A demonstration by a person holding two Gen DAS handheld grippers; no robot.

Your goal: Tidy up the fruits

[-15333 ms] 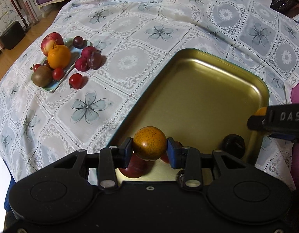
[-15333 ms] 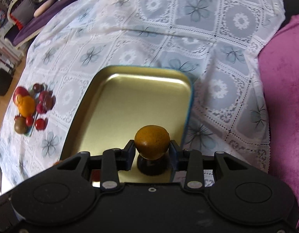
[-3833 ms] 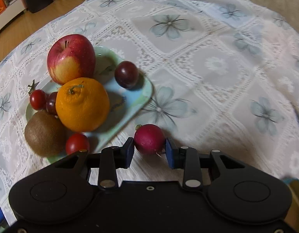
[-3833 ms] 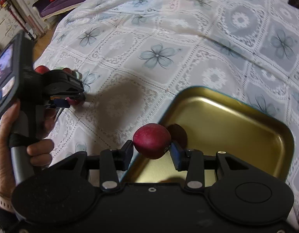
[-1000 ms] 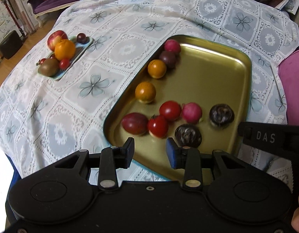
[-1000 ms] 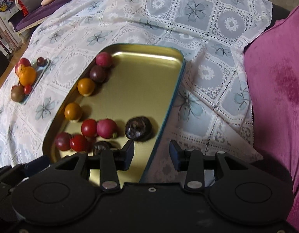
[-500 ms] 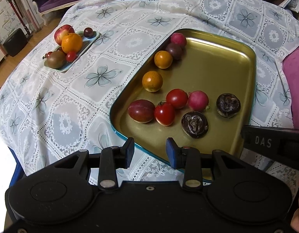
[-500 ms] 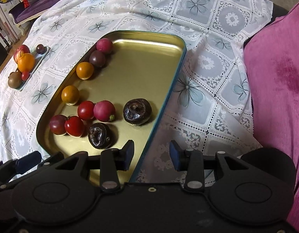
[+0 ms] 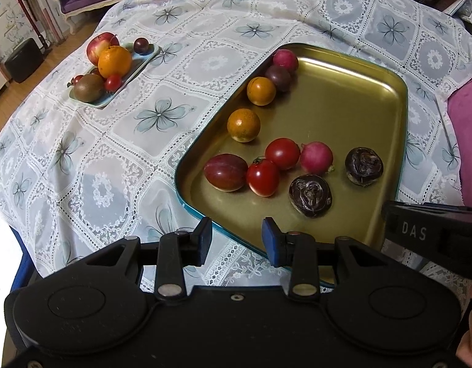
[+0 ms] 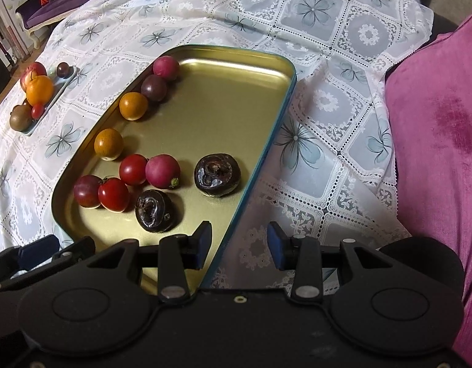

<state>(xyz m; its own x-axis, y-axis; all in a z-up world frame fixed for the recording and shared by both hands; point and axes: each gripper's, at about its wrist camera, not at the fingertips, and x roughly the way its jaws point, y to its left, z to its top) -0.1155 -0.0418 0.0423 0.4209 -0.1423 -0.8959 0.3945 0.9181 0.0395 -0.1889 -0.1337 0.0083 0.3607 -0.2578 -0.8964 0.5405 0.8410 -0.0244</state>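
A gold tray holds several small fruits: two orange ones, two red tomatoes, a dark red plum, two pink ones, a purple one and two dark wrinkled ones. My left gripper is open and empty over the tray's near edge. My right gripper is open and empty over the tray's near right rim.
A pale green plate at the far left holds an apple, an orange, a kiwi and small red and purple fruits. A pink cushion lies at the right. A lace cloth covers the table.
Both grippers have pulled back and risen a little from the tray, staying open and empty. The fruits have not moved.
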